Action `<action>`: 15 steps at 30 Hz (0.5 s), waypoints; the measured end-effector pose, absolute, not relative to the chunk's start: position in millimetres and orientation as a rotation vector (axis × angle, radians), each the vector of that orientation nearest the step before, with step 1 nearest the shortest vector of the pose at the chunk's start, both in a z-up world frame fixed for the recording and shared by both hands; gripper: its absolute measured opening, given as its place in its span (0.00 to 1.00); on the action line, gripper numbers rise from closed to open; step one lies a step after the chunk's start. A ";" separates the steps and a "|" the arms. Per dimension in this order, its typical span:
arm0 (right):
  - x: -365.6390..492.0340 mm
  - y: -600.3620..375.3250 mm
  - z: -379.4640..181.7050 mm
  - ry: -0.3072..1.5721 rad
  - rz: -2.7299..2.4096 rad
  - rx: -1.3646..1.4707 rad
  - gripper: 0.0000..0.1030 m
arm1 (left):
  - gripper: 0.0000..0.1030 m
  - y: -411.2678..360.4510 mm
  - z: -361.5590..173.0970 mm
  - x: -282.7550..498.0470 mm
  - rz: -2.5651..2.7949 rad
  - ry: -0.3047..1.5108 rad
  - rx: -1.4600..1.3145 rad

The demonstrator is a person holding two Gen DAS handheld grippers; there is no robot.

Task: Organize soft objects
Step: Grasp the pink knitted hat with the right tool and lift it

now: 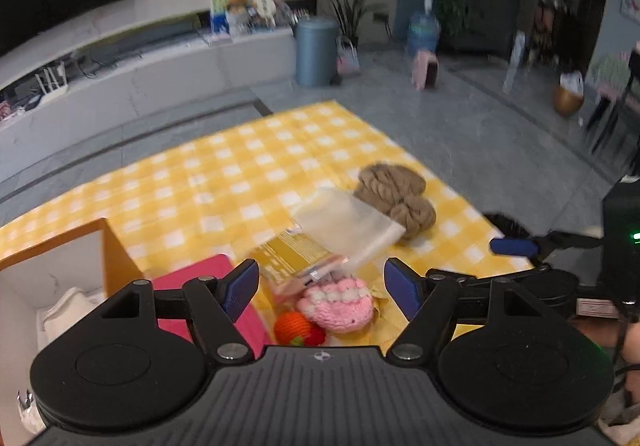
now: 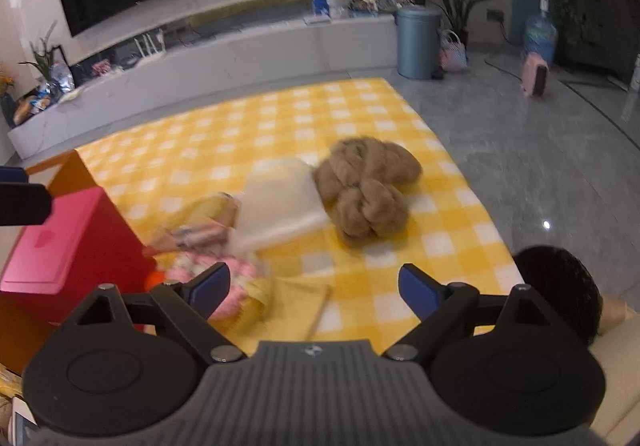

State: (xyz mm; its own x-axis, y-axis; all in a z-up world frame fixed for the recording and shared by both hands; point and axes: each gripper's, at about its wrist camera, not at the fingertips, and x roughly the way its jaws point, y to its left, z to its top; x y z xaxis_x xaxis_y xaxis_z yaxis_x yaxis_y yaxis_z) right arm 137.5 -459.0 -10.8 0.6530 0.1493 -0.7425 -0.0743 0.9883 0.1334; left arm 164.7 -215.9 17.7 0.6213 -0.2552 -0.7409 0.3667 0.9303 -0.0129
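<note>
With both hand-held grippers, left (image 1: pixel 320 286) and right (image 2: pixel 314 290), spread wide and empty, I judge I'm between picks; next I centre the left over the pink crochet toy (image 1: pixel 338 304).

yellow-white checked cloth (image 2: pixel 248 125), tan yarn (image 2: pixel 366 193), pink box (image 2: pixel 60 242)

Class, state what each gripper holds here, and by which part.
Nothing is held: the left gripper and right gripper are both open and empty.

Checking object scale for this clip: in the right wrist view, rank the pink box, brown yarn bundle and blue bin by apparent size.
1. pink box, though nearness inflates it
2. brown yarn bundle
3. blue bin, shrunk by distance
</note>
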 end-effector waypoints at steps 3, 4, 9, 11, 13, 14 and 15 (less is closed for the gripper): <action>138.5 -464.4 -12.2 0.859 0.119 0.099 0.88 | 0.82 -234.9 0.0 178.6 -0.355 0.884 0.221; 138.9 -465.5 -12.7 0.864 0.120 0.107 0.88 | 0.82 -239.9 -7.0 182.5 -0.339 0.909 0.245; 140.4 -461.2 -15.4 0.878 0.125 0.080 0.88 | 0.77 -251.0 -37.1 204.2 -0.342 1.065 0.252; 140.7 -458.4 -18.9 0.880 0.124 0.047 0.89 | 0.77 -249.9 -40.8 212.1 -0.338 1.104 0.234; 142.1 -455.8 -24.2 0.892 0.154 0.043 0.89 | 0.77 -248.1 -38.6 216.9 -0.335 1.101 0.223; 143.5 -454.3 -27.1 0.899 0.168 0.045 0.89 | 0.77 -246.3 -35.8 217.9 -0.329 1.087 0.218; 144.6 -451.6 -29.4 0.902 0.180 0.042 0.89 | 0.77 -245.2 -31.4 219.0 -0.323 1.071 0.215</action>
